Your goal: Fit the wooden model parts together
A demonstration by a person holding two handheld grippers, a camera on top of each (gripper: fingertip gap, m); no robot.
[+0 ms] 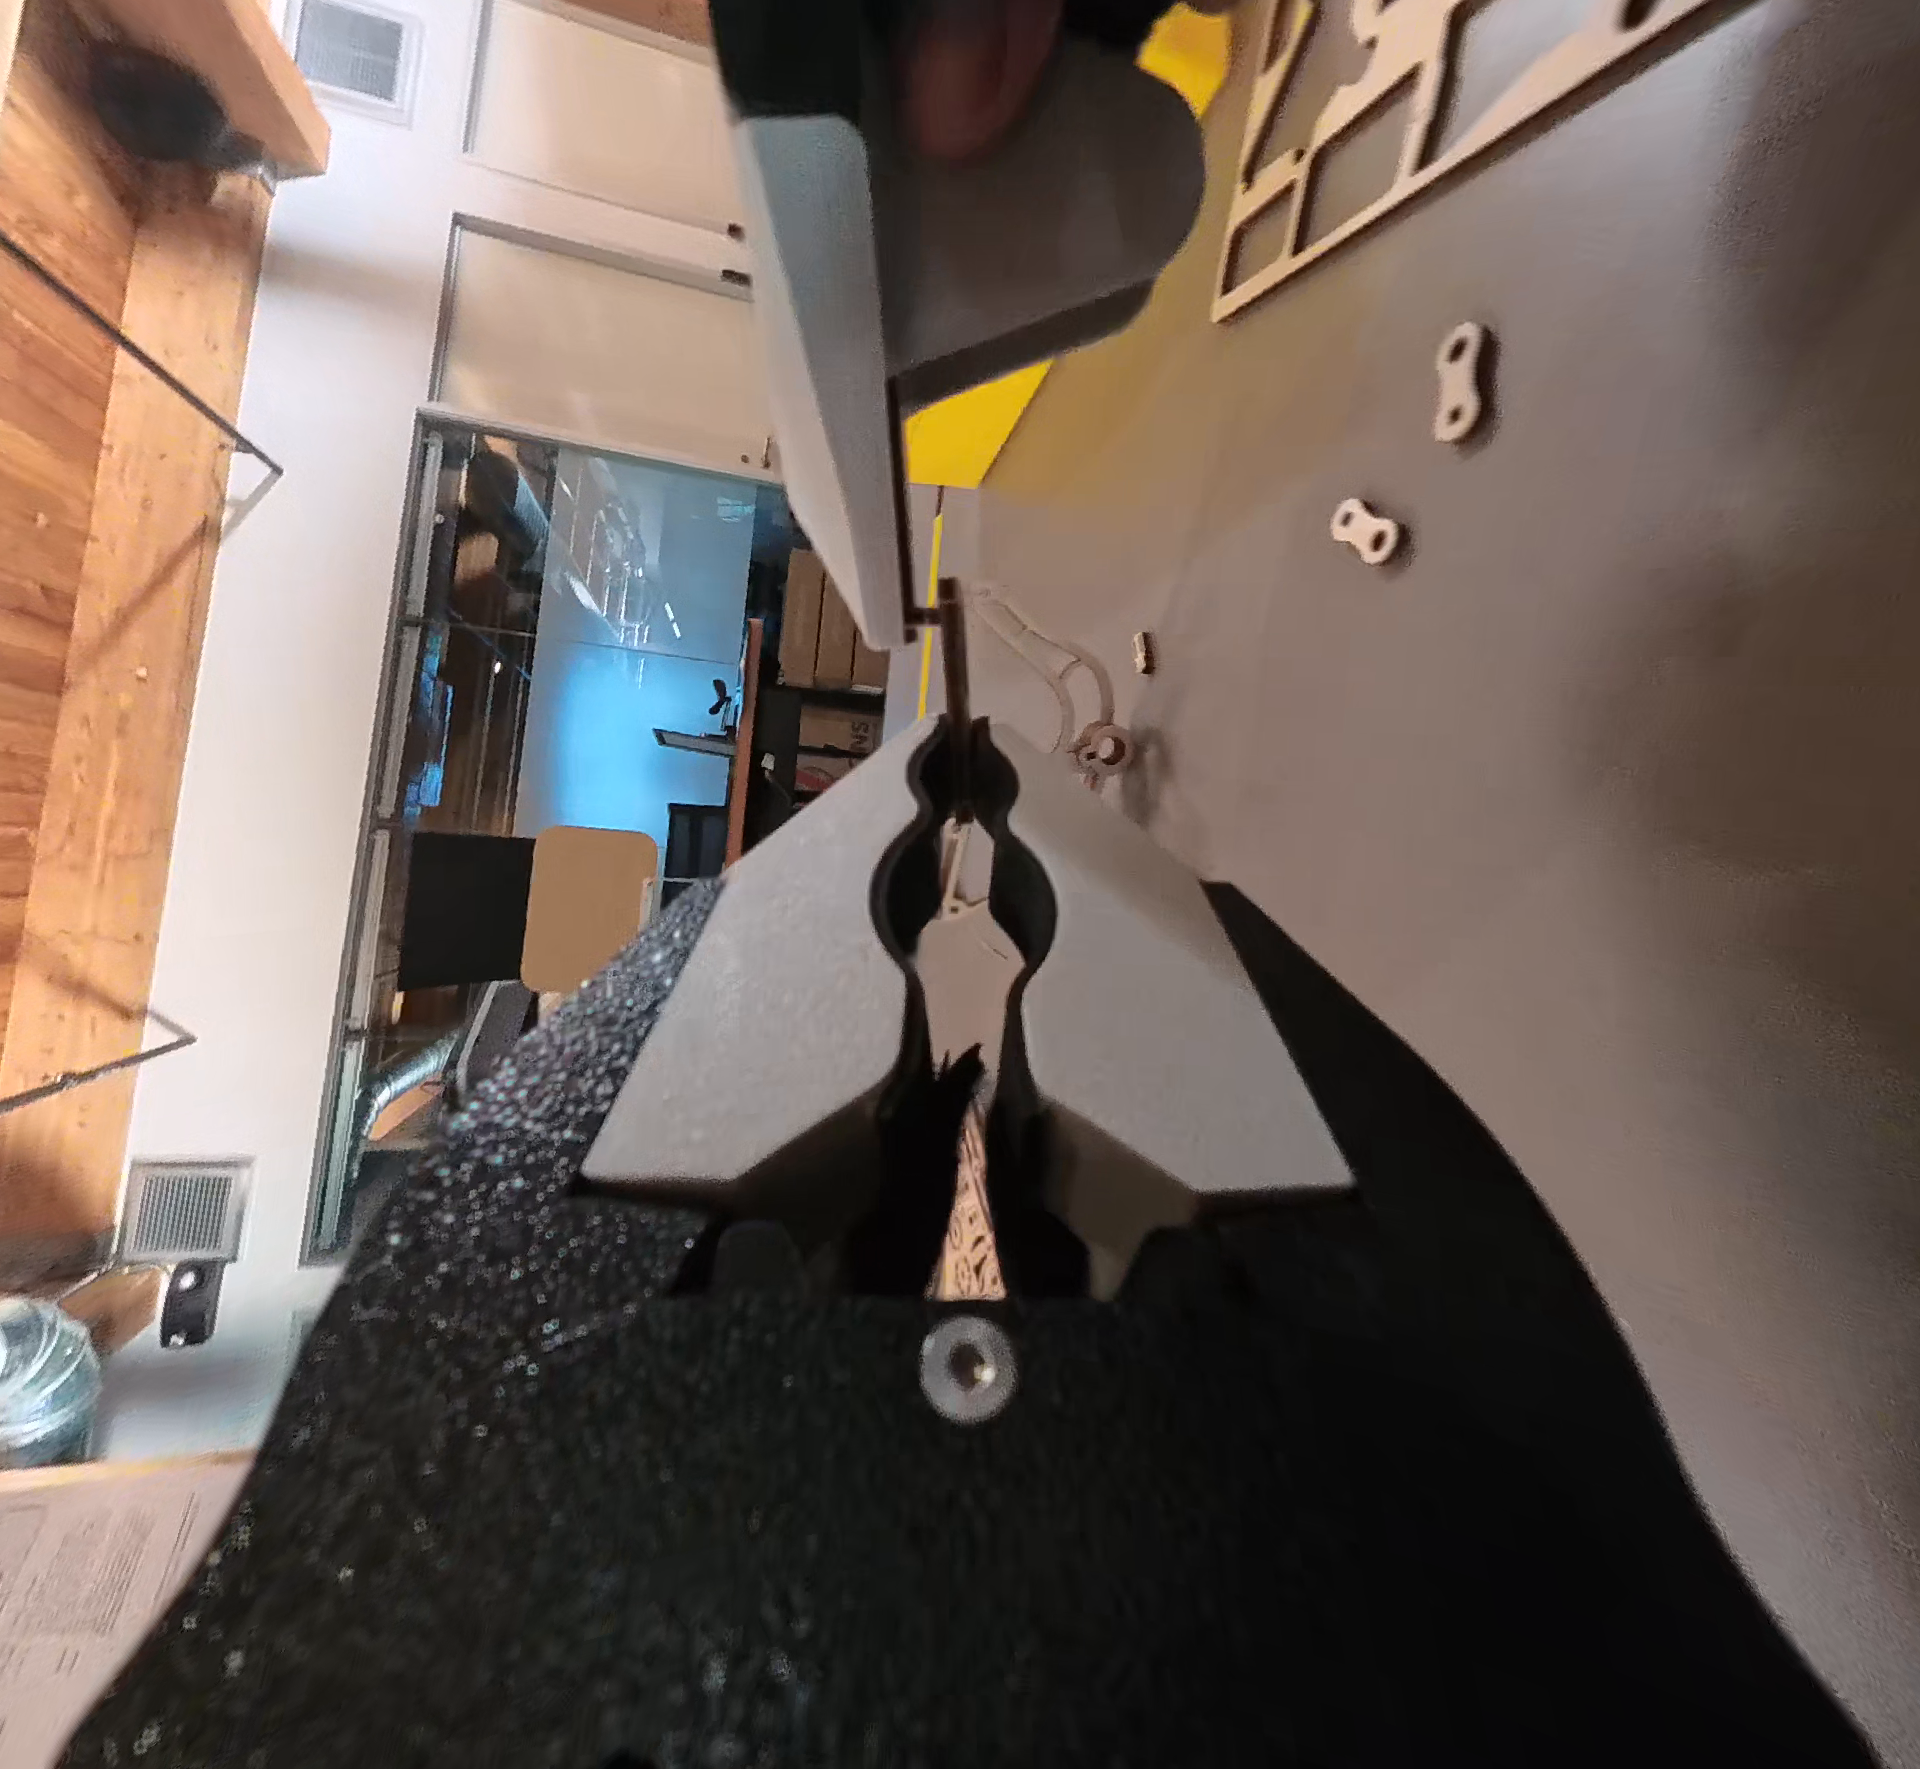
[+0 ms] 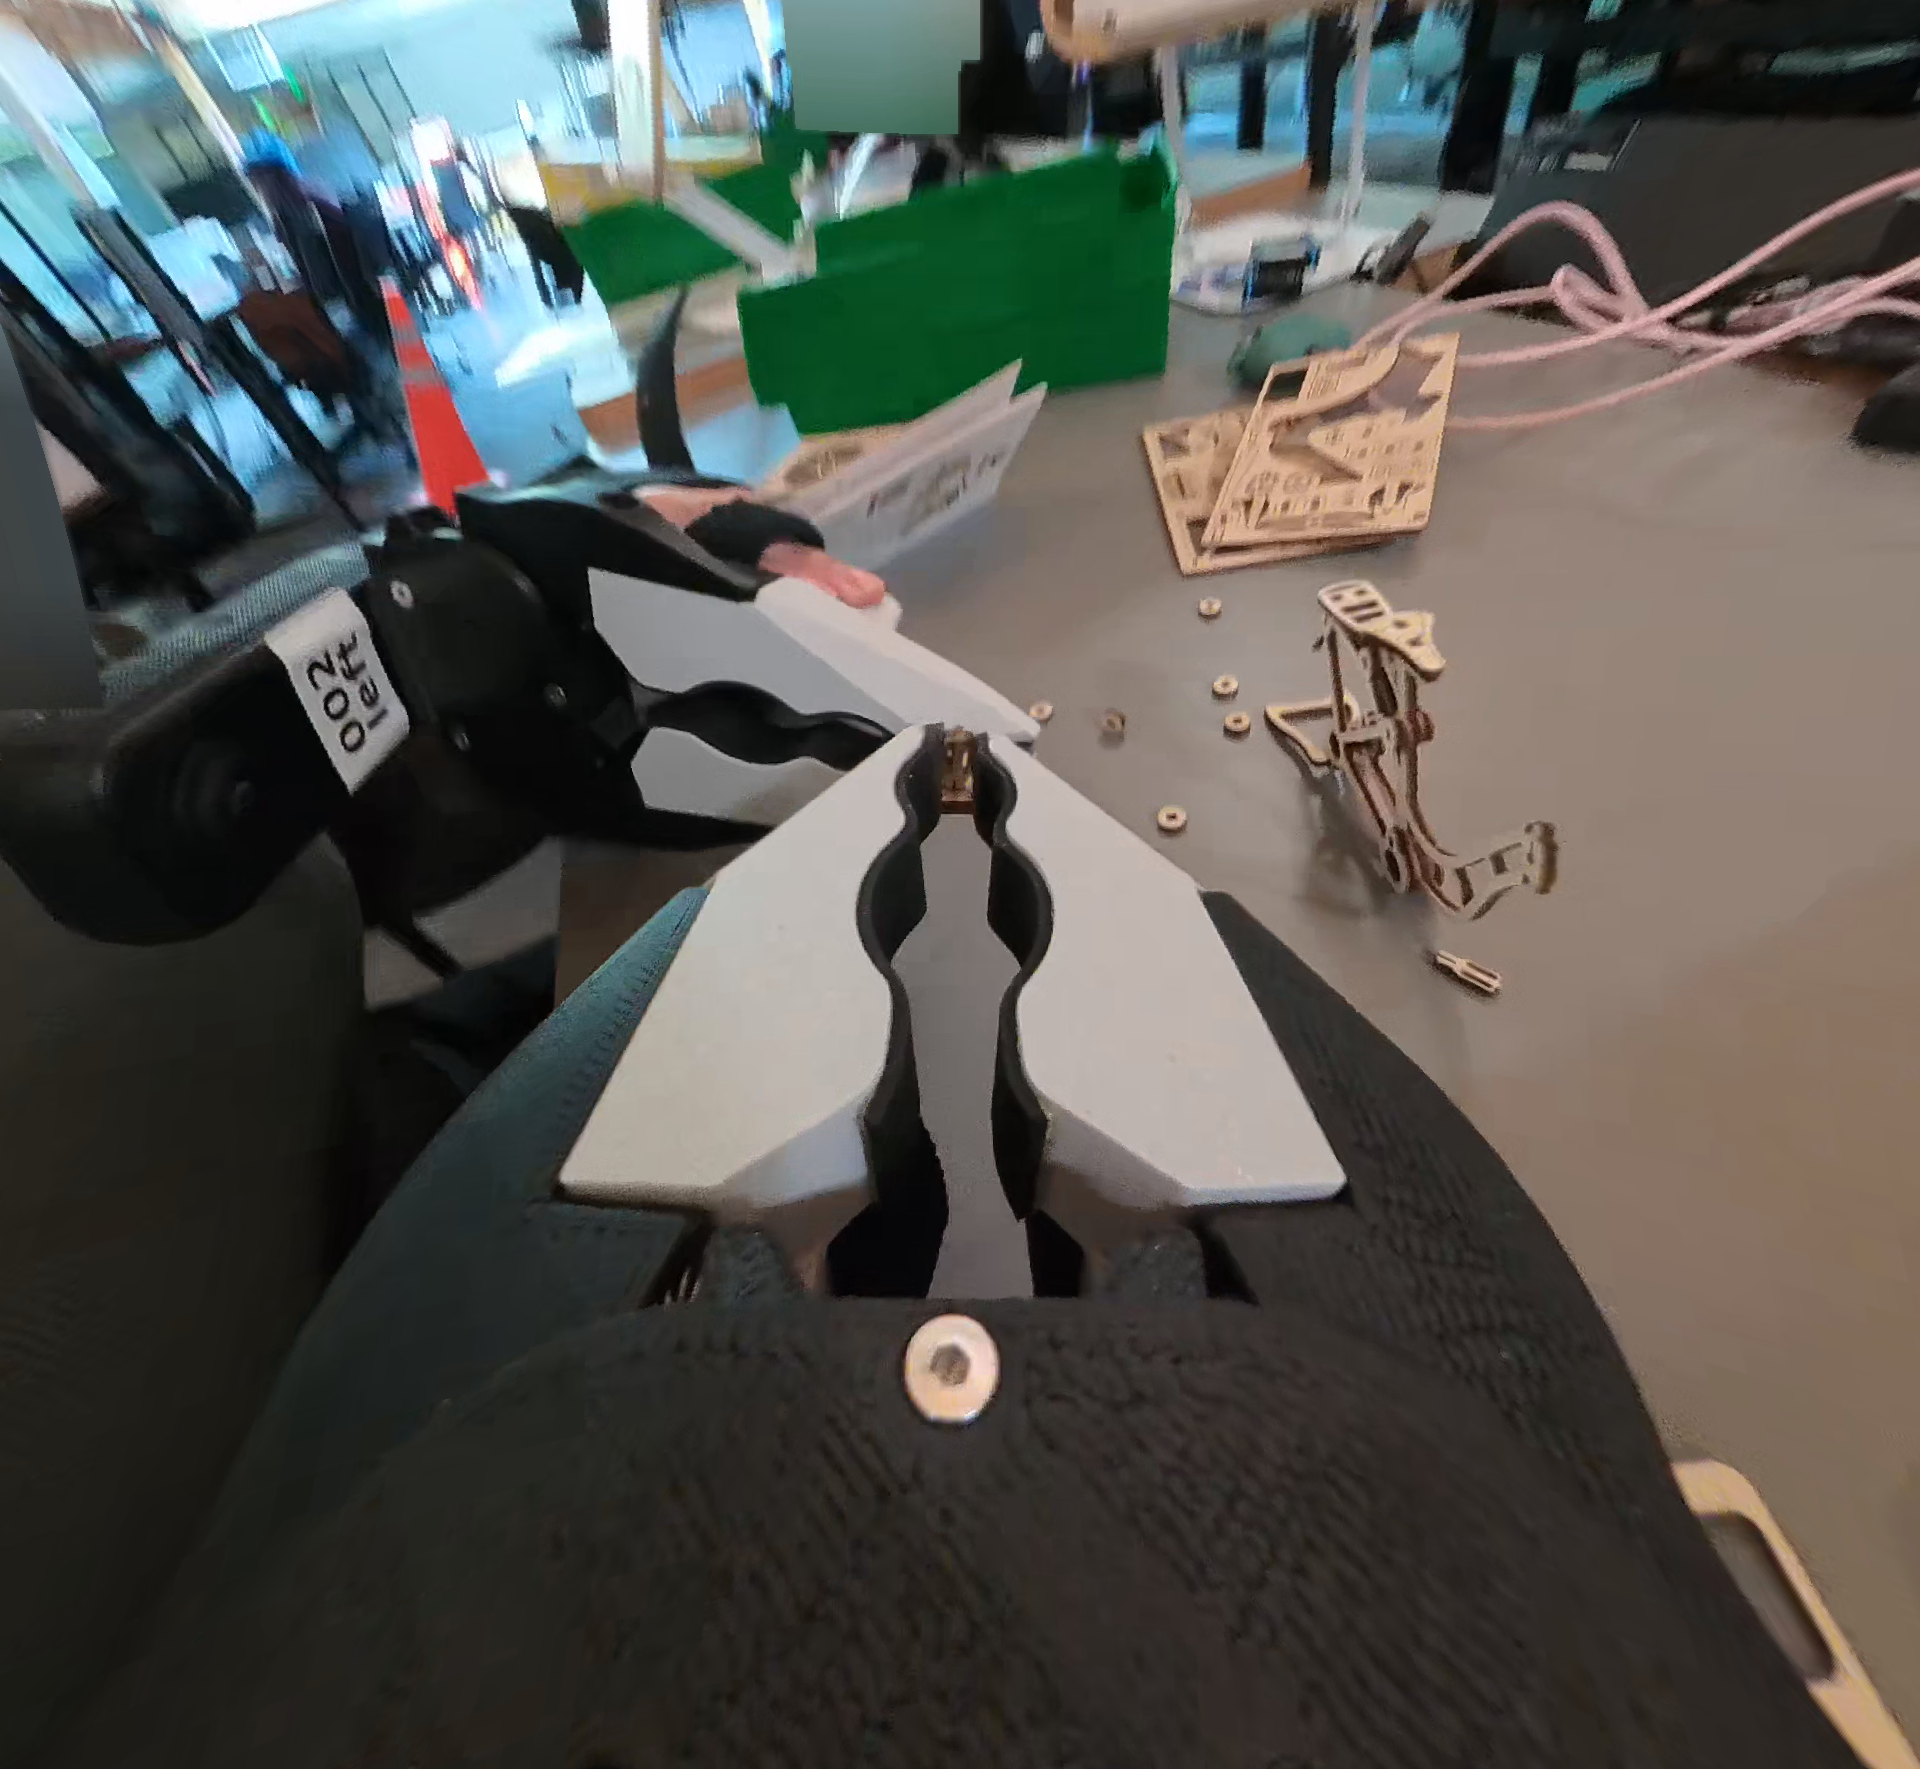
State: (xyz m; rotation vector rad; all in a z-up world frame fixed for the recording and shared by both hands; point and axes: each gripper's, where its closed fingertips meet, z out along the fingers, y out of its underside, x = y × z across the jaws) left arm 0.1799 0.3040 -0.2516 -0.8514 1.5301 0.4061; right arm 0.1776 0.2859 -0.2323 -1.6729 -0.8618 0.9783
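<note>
In the left wrist view my left gripper is shut on a thin flat wooden part seen edge-on, held above the grey table. My right gripper comes in from above, and its tip meets the top of that part through a small wooden peg. In the right wrist view my right gripper is shut on a small wooden part. The left gripper's white fingers lie right behind its tip. A partly built wooden model stands on the table to the right, untouched.
Punched wooden sheets lie at the back and also show in the left wrist view. Several small wooden washers, a peg and two link pieces are scattered about. A green crate, a booklet and pink cables are behind.
</note>
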